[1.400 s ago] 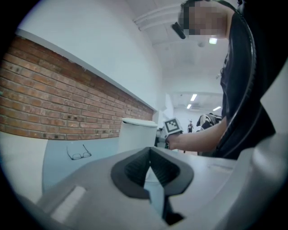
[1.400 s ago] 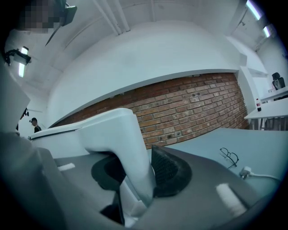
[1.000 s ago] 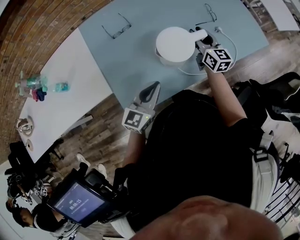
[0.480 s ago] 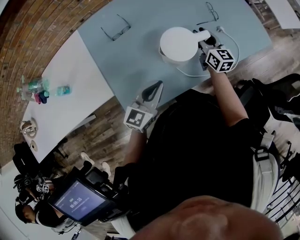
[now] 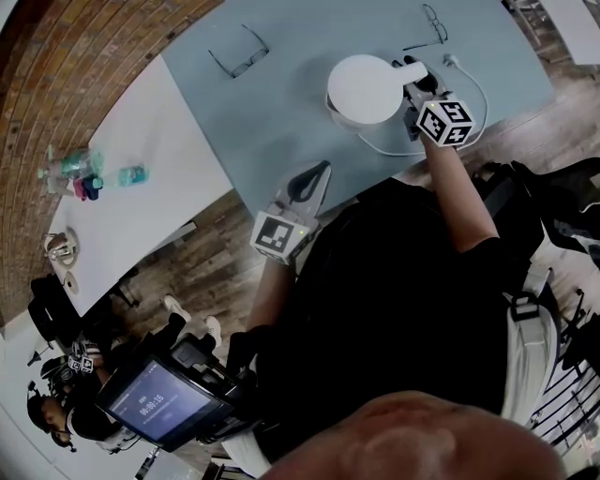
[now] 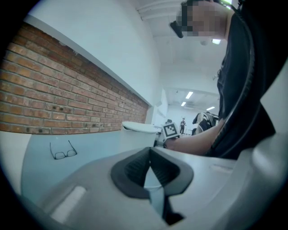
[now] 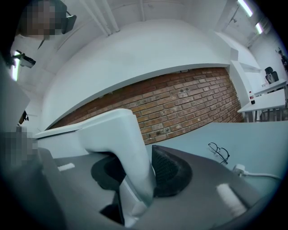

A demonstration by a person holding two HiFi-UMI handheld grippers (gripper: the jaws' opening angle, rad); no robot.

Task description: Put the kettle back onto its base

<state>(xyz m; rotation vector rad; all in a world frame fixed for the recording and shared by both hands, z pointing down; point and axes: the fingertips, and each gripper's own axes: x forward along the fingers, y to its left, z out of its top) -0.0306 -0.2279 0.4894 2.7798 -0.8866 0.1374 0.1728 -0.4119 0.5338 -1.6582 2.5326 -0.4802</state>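
Note:
The white kettle [image 5: 366,89] stands upright over the blue-grey table [image 5: 281,103], near its front right edge. My right gripper [image 5: 414,82] is shut on the kettle's handle [image 7: 130,152], whose white bar fills the gap between the dark pads. The base is hidden under the kettle; only its white cord [image 5: 473,89] shows, looping to a plug [image 5: 448,61]. I cannot tell whether the kettle rests on the base. My left gripper [image 5: 317,173] hovers at the table's front edge, shut and empty, pointing at the kettle [image 6: 135,134].
Two pairs of glasses lie on the blue-grey table, one far left [image 5: 239,54], one behind the kettle [image 5: 433,21]. A white table [image 5: 141,216] to the left carries bottles [image 5: 75,171]. A device with a lit screen [image 5: 155,403] is below.
The right gripper and the kettle have come down a little toward the table and shifted slightly right. The left gripper has stayed where it was.

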